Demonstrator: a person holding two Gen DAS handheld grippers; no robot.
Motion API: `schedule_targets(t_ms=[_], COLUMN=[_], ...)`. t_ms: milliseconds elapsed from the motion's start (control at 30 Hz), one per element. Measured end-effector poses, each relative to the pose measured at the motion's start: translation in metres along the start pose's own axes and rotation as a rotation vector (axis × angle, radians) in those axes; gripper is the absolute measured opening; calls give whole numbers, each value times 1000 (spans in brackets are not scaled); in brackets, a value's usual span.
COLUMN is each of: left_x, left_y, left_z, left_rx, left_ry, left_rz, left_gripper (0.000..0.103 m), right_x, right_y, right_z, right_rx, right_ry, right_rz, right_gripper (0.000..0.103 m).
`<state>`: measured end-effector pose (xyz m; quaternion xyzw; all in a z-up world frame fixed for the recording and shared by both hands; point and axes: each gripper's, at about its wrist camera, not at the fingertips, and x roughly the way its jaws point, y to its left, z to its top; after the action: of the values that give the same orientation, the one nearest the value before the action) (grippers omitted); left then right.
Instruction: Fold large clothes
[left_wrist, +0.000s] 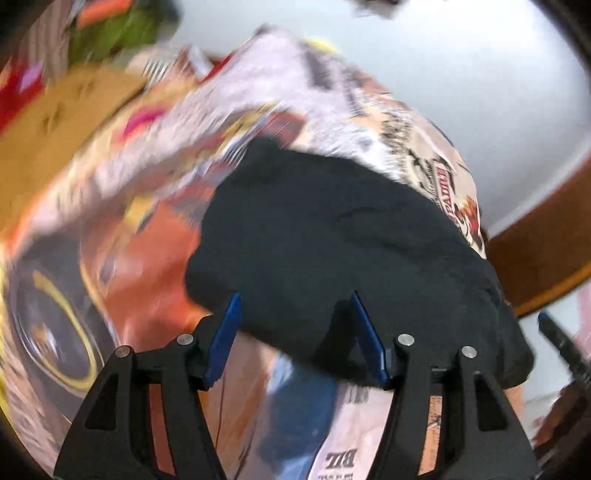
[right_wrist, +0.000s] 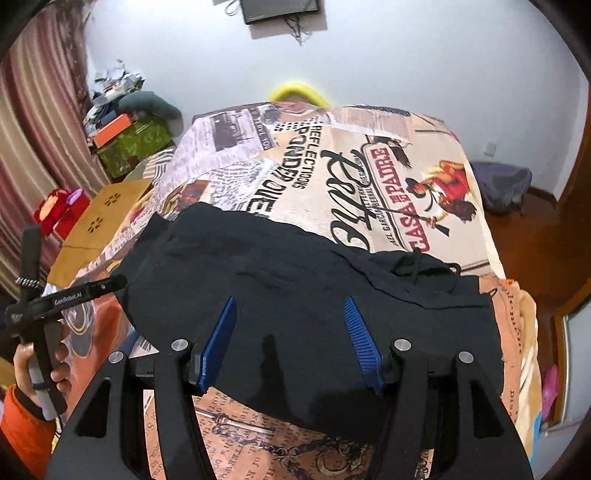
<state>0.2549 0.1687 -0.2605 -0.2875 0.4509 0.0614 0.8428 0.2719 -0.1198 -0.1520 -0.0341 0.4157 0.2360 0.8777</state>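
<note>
Both views look forward and down along their own gripper's fingers, from close above a bed. The left wrist view is blurred and tilted; its blue fingers (left_wrist: 225, 339) fill the bottom of the frame. The right wrist view is sharp and level. Both views share the black garment (left_wrist: 332, 236) (right_wrist: 295, 295) in the centre and the printed blanket (left_wrist: 369, 110) (right_wrist: 369, 166) behind it.

Matt black cloth garment (right_wrist: 295, 295), soft printed fabric bedcover (right_wrist: 369, 166), glossy wooden floor (right_wrist: 535, 240)
</note>
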Motion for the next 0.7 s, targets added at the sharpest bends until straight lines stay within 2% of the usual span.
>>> schedule_targets(t_ms=[233, 267, 333, 533, 700], left_x=[19, 24, 33, 54, 69], left_y=[34, 37, 41, 38, 23], left_z=[-4, -4, -3, 12, 23], left_rx=[-210, -242, -292, -318, -293], left_ry=[88, 101, 111, 86, 48], left_rz=[-252, -277, -320, -333, -224], left_gripper=[63, 66, 66, 69, 71], right_x=[42, 49, 56, 55, 55], right_y=[9, 8, 9, 19, 20], right_z=[-11, -14, -20, -25, -24], right_rx=[-15, -7, -5, -38, -35], right_ry=[119, 139, 150, 138, 143], right_rz=[1, 8, -1, -25, -35], right_gripper=[57, 57, 57, 65, 66])
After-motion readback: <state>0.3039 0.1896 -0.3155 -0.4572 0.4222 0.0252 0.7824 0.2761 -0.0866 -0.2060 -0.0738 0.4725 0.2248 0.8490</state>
